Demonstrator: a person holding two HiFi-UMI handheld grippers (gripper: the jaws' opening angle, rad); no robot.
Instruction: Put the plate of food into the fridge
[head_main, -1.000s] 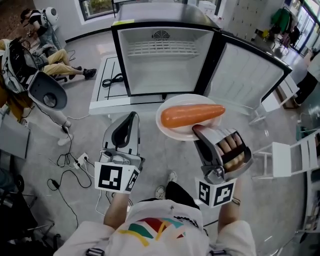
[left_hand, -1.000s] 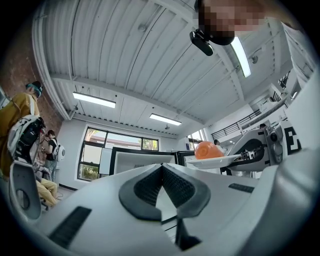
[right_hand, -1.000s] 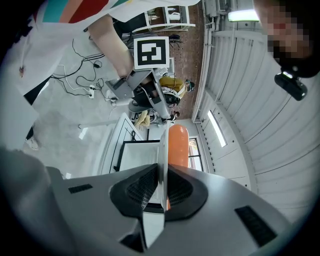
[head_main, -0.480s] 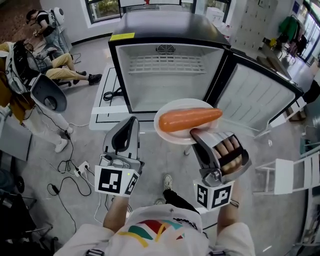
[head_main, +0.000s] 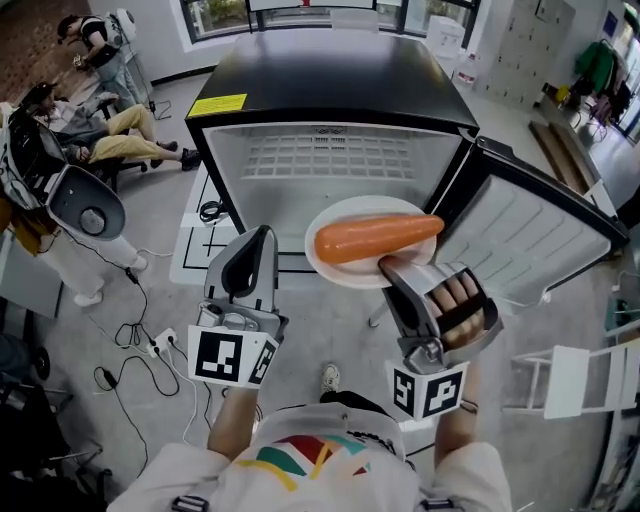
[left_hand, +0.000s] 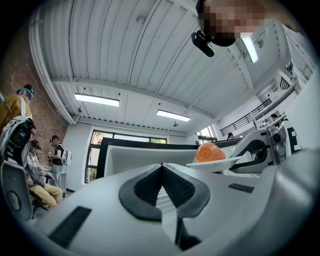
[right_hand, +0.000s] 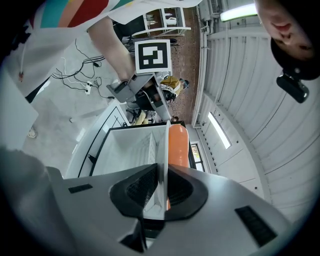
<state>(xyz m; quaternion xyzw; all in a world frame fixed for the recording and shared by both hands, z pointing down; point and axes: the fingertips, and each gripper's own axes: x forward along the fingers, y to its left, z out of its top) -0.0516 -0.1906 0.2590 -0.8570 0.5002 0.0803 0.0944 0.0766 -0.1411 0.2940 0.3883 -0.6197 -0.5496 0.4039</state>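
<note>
A white plate (head_main: 335, 268) carrying an orange carrot (head_main: 378, 236) hangs in the air in front of the open black fridge (head_main: 330, 165). My right gripper (head_main: 392, 266) is shut on the plate's near rim; in the right gripper view the plate (right_hand: 162, 150) stands edge-on between the jaws with the carrot (right_hand: 178, 147) beside it. My left gripper (head_main: 262, 238) is shut and holds nothing, to the left of the plate. The left gripper view shows the plate (left_hand: 212, 163) and carrot (left_hand: 210, 152) at the right. The fridge's white inside has a wire shelf (head_main: 330, 158).
The fridge door (head_main: 528, 232) stands swung open at the right. People sit at the far left (head_main: 70, 115), and a white machine (head_main: 85, 205) stands nearer. Cables (head_main: 140, 330) lie on the grey floor. A white chair (head_main: 575, 380) stands at the right.
The fridge has come closer and larger in the head view. The plate with the carrot now sits in front of its opening. Both grippers keep the same hold.
</note>
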